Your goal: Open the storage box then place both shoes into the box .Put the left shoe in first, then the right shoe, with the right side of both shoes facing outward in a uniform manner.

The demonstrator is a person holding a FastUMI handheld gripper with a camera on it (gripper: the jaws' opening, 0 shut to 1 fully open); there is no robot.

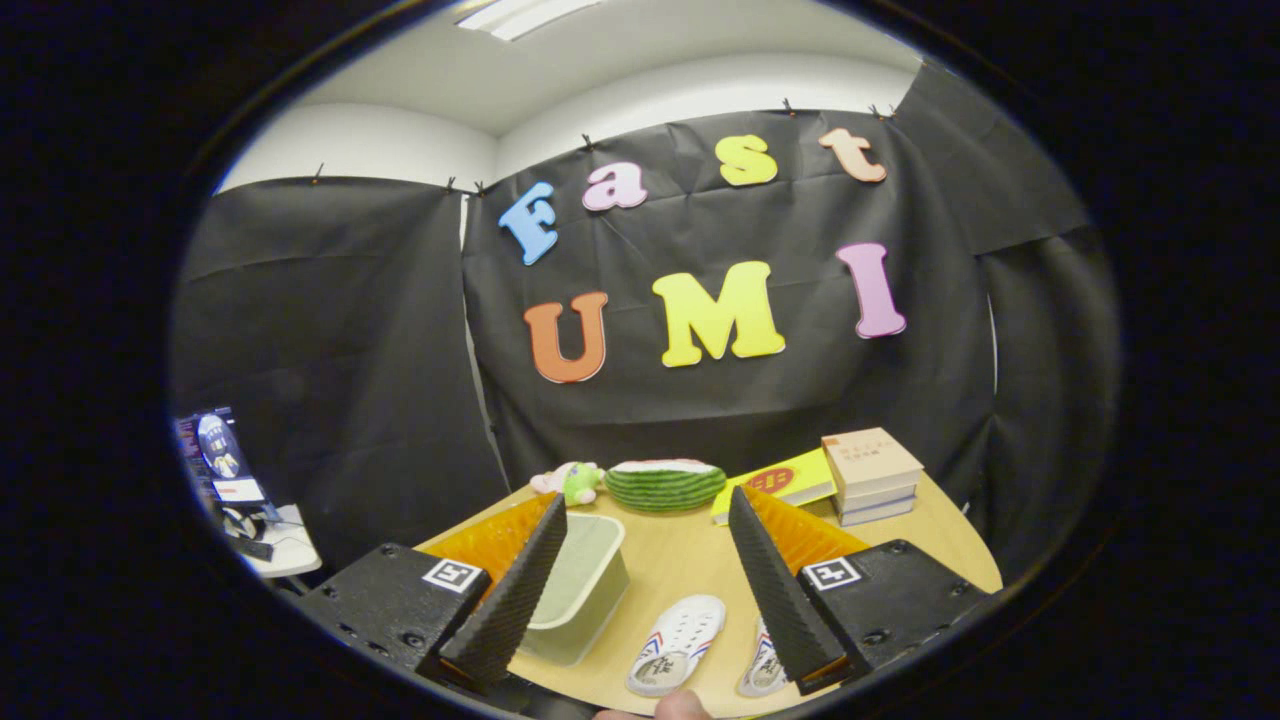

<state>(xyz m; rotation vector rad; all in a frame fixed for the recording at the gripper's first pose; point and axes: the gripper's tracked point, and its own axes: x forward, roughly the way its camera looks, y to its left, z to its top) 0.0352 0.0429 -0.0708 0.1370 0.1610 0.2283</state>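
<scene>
Two white slip-on shoes (676, 643) lay between our gripper's (648, 590) wide-spread, empty fingers; storage box (578, 585) beside; no writing legible.

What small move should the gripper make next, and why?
Probably lower toward the box. The gripper is open and holds nothing, well above the table. The box lies by the left finger, and opening it comes first. Whether it has a lid I cannot tell. Both shoes wait on the table, one between the fingers, one by the right finger.
</scene>
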